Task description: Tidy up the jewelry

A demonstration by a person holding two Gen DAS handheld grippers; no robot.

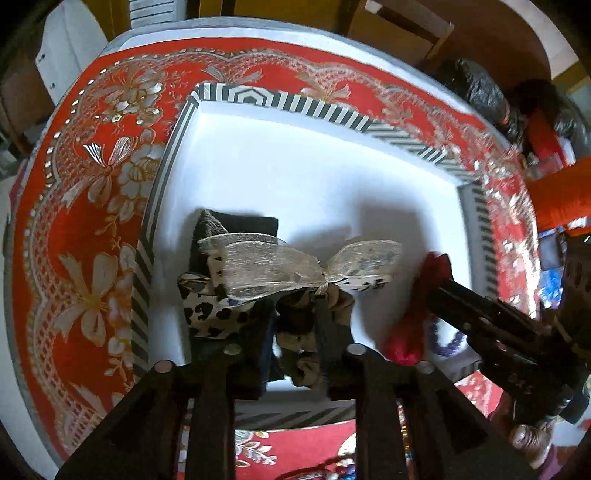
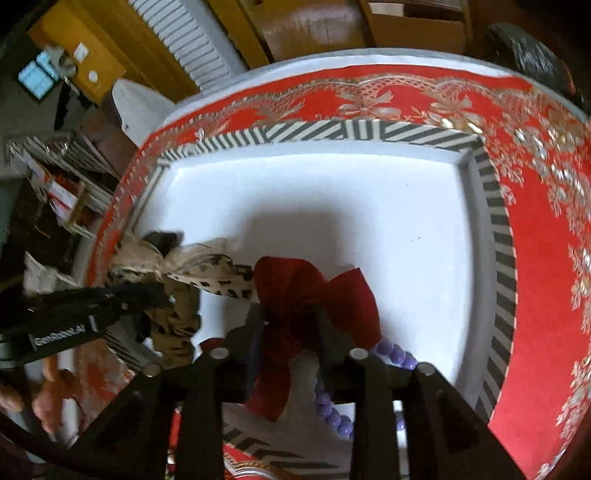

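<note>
Two grippers, both lowered into one striped box, each closed on a hair accessory.

Left gripper [image 1: 295, 332]: fingers [image 1: 255, 343] drawn in narrow around a leopard-print scrunchie [image 1: 299, 347], which bunches between them. Tied to the same bundle just beyond the fingertips, a sheer beige ribbon bow [image 1: 266, 266] with spotted loops, spread flat over a black cloth piece [image 1: 236, 225] on the box floor. From the right wrist view this gripper [image 2: 147, 295] enters at the left edge, its tip buried in the scrunchie [image 2: 177, 321].

Right gripper [image 2: 291, 332]: fingers [image 2: 255, 332] pinched on the knot of a red bow [image 2: 314, 291], its loops fanning out beyond the tips and one tail hanging down between the fingers. A string of purple beads [image 2: 395, 354] lies just beside and partly under the bow, curving back beneath the right finger. In the left wrist view, the same gripper [image 1: 436, 295] reaches in from the right, with the red bow [image 1: 410, 325] and beads [image 1: 454, 343] at its tip.

Box [image 1: 332, 110]: white floor, black-and-white striped rim; both bows sit in its near half, near each other, the spotted loop touching the red one.

Beneath: red tablecloth [image 1: 85, 221] with gold floral pattern. Far: cardboard boxes [image 2: 413, 26], blurred.
</note>
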